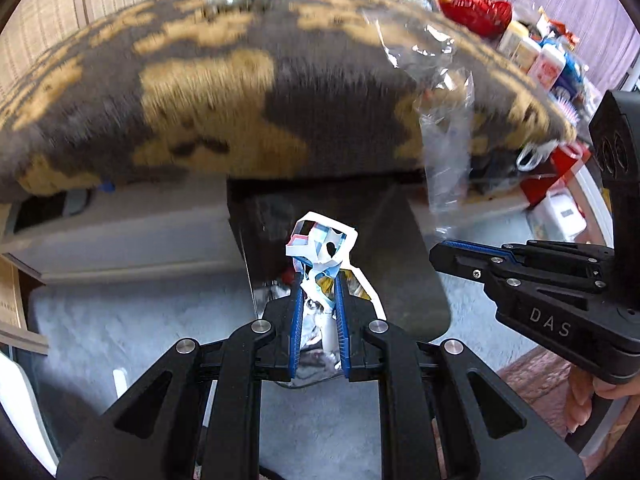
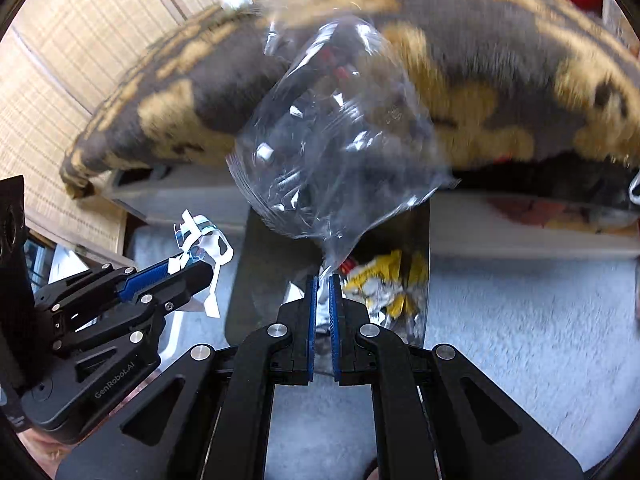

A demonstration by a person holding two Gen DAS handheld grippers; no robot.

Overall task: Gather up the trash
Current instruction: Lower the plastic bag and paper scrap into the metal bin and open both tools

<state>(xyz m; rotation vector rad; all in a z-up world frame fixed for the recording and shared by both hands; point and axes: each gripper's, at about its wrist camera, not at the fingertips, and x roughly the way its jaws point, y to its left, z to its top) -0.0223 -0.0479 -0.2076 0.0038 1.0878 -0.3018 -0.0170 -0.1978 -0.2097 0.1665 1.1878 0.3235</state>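
Tongs of my left hand point(image 1: 319, 280) pinch a crumpled white wrapper point(image 1: 320, 240). My right tongs point(image 2: 323, 280) are pressed together on a clear plastic bag point(image 2: 332, 132). Both hang above the dark bin point(image 2: 256, 280) on the floor.

Across the lower frame you see pale carpet point(image 2: 520, 340); the dark bin point(image 2: 420, 240) stands on it at centre, beside the blanket-covered bed point(image 2: 500, 80).
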